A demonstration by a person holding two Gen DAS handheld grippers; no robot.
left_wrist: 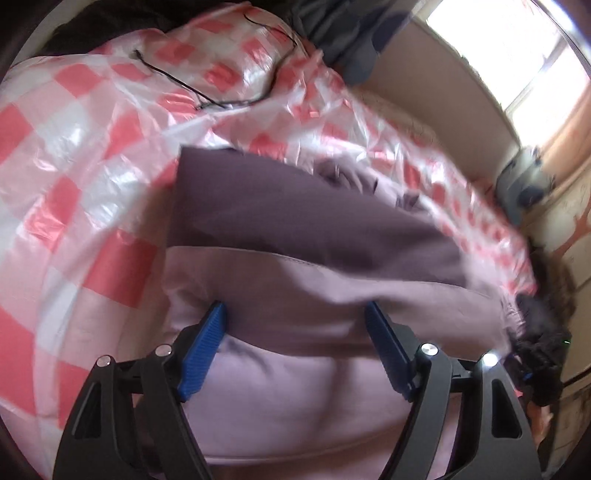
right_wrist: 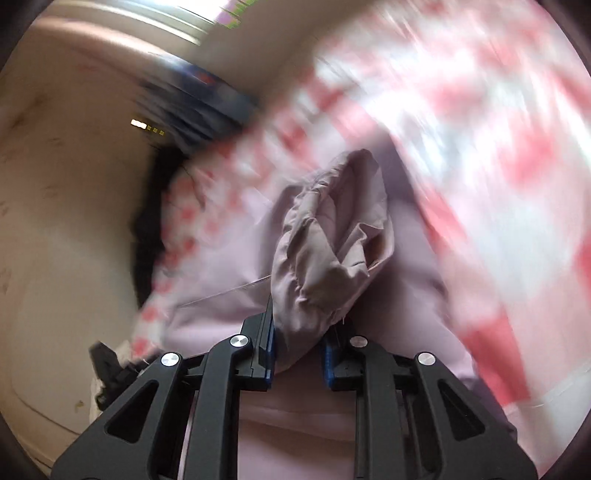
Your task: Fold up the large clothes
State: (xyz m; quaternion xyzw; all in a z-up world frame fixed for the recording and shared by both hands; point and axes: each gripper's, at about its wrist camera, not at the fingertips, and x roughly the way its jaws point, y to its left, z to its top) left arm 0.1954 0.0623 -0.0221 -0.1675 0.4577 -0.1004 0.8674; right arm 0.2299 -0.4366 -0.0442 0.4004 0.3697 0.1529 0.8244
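Note:
A large lilac garment (left_wrist: pixel 303 373) with a darker purple part (left_wrist: pixel 295 214) lies on a pink-and-white checked plastic sheet (left_wrist: pixel 92 155). My left gripper (left_wrist: pixel 297 317) is open, its blue fingers (left_wrist: pixel 208 343) spread wide with their tips down on the lilac cloth and nothing pinched between them. In the right wrist view the same garment (right_wrist: pixel 221 273) is blurred. My right gripper (right_wrist: pixel 299 332) is shut on a bunched, crumpled end of the garment (right_wrist: pixel 328 243), which sticks out past the fingertips.
A thin black cord (left_wrist: pixel 207 92) lies on the checked sheet (right_wrist: pixel 480 147). Dark clothes (left_wrist: pixel 332 33) are heaped at the sheet's far edge. A cream wall (right_wrist: pixel 66 221) and a dark item (right_wrist: pixel 147 229) border the sheet. A bright window (left_wrist: pixel 517 48) is at the upper right.

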